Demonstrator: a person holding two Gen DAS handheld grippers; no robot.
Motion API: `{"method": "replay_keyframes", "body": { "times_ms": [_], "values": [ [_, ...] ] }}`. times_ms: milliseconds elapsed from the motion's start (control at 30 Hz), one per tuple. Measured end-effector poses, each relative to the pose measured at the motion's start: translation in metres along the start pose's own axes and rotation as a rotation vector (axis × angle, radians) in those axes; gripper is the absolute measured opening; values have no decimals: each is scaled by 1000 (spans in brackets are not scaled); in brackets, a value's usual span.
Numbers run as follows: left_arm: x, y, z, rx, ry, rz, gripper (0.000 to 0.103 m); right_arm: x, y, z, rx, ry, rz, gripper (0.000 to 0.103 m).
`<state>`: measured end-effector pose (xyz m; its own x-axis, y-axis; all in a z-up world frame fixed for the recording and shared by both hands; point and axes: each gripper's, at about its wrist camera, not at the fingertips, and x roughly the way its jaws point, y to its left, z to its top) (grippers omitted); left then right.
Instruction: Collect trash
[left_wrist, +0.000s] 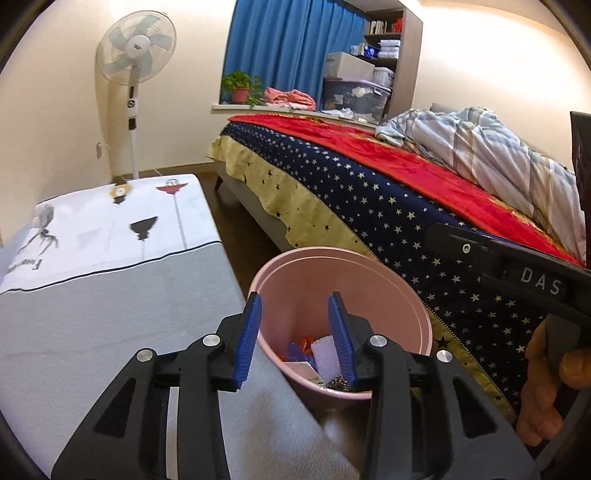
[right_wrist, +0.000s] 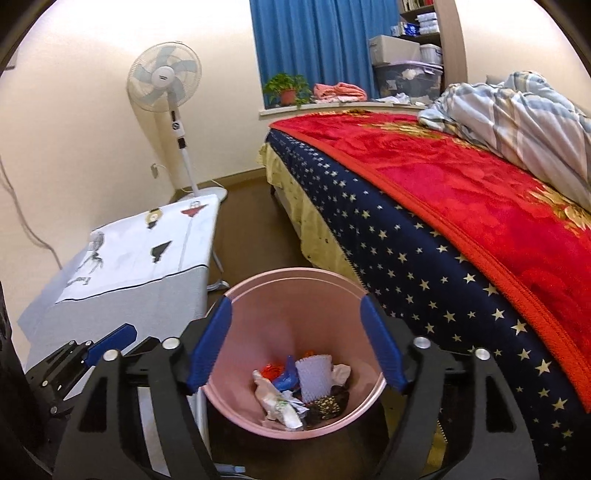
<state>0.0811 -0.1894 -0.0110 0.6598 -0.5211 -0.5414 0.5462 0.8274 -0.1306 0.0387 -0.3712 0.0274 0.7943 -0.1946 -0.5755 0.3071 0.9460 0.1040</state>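
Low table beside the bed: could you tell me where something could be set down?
The low table shows bare cloth from the printed end to the near grey end. The floor strip between table and bed is narrow, holding the pink bin with trash.

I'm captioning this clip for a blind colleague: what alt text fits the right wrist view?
The open right gripper hangs empty over a pink bin holding crumpled trash. The bin stands between a cloth-covered table and a bed, with a fan behind.
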Motion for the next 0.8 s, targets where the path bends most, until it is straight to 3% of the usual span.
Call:
{"method": "replay_keyframes", "body": {
  "times_ms": [333,400,500,800],
  "values": [
    [-73,22,-10,-23,-75,146,58,-55,22,-5,-30,-55,81,90],
    [-89,28,-14,-52,-84,186,64,-67,27,-9,-40,-64,83,91],
    [-114,33,-20,-84,-98,238,65,-82,38,-19,-60,-62,90,92],
    [-178,37,-39,-103,-105,331,84,-119,64,-52,-119,-89,68,98]
  ]
}}
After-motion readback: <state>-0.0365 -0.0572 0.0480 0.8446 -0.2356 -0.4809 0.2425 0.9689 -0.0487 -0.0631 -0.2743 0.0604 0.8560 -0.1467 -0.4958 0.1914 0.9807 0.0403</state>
